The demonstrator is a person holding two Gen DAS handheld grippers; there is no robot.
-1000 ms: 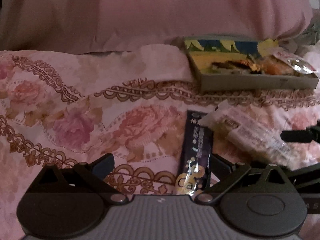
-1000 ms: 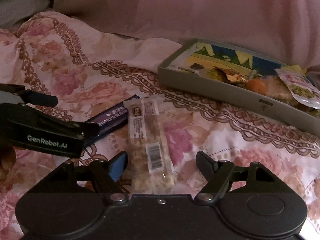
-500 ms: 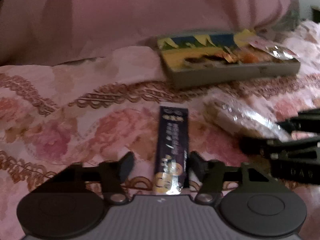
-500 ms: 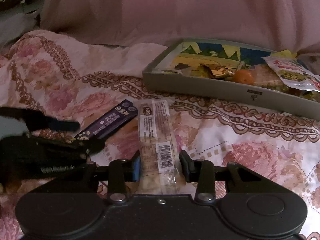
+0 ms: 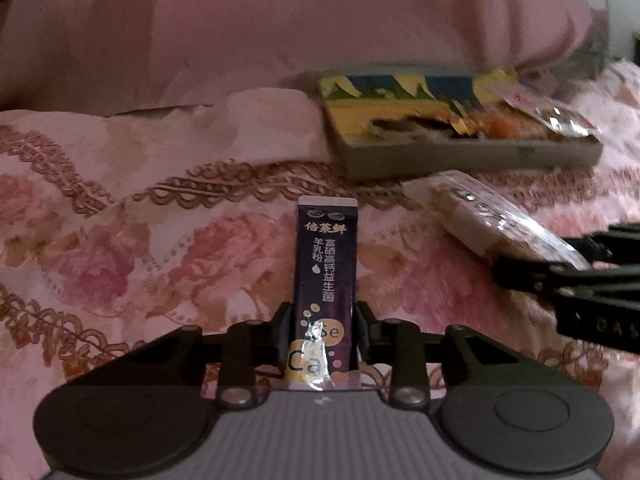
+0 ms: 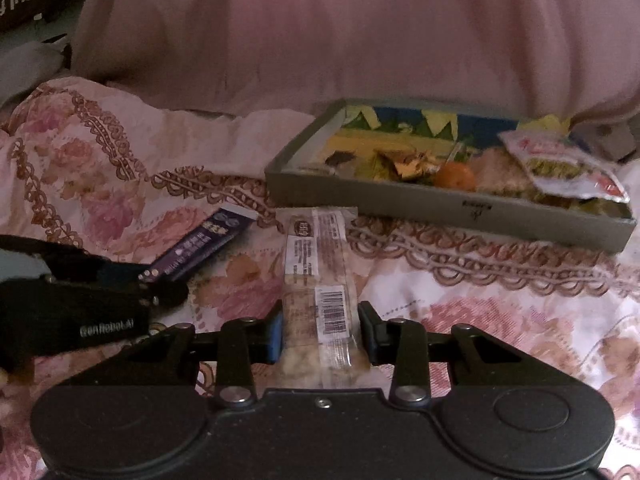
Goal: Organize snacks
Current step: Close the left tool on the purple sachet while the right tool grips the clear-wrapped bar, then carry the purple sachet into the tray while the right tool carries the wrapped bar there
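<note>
left tool (image 5: 322, 330) clenched on dark purple sachet (image 5: 325, 264) (gold lettering); right tool (image 6: 320, 330) grips clear-wrapped bar (image 6: 318, 276).

Floral bedspread (image 5: 120, 248), plain pink pillow (image 6: 360, 40) behind it.

Sachet (image 6: 198, 246) lies left of bar (image 6: 318, 276); tray (image 6: 448, 206) behind (on bedspread (image 6: 500, 304)).

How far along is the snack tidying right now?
Done: several snacks already lie in the grey tray, among them a white pouch. In hand: the left gripper has just closed on the dark sachet, and the right gripper is shut on the clear bar. Left: carrying both to the tray.
</note>
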